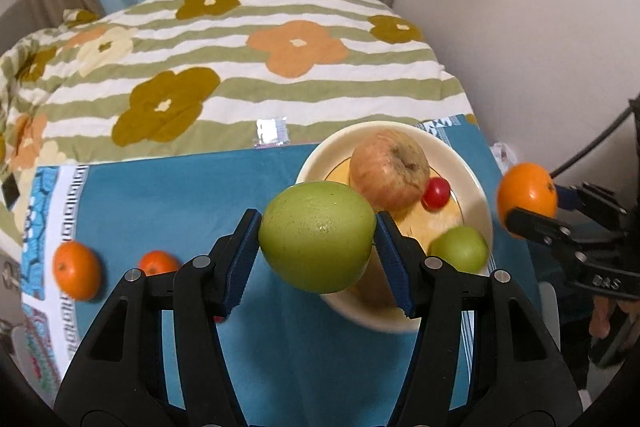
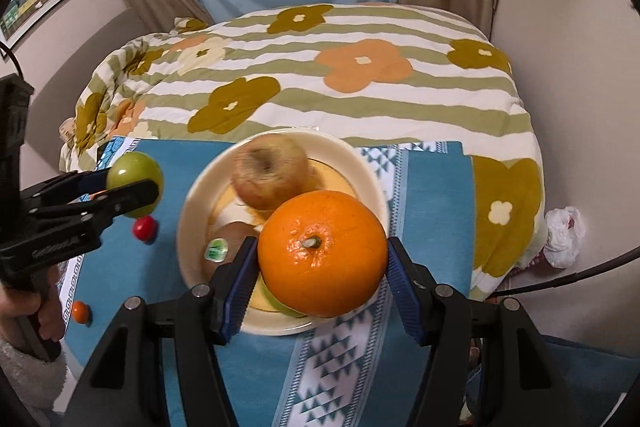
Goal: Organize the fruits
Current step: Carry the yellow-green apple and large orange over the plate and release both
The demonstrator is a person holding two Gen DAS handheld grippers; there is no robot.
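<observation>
My left gripper [image 1: 318,237] is shut on a green apple [image 1: 316,237] and holds it above the left rim of a cream bowl [image 1: 478,187]. The bowl holds a reddish apple [image 1: 388,169], a cherry tomato [image 1: 436,193] and a small green fruit [image 1: 460,249]. My right gripper [image 2: 322,263] is shut on a large orange [image 2: 322,253] above the bowl's near rim [image 2: 188,227]; a kiwi with a sticker [image 2: 230,241] lies in the bowl. The right gripper with the orange [image 1: 526,197] shows right of the bowl. The left gripper with the green apple [image 2: 134,183] shows left of it.
Two small mandarins [image 1: 76,269] [image 1: 158,263] lie on the blue cloth [image 1: 180,195] at the left. A red tomato [image 2: 144,229] and a small orange fruit [image 2: 79,311] lie left of the bowl. A flowered striped duvet [image 1: 240,67] is behind. A plastic bag [image 2: 562,237] is at the right.
</observation>
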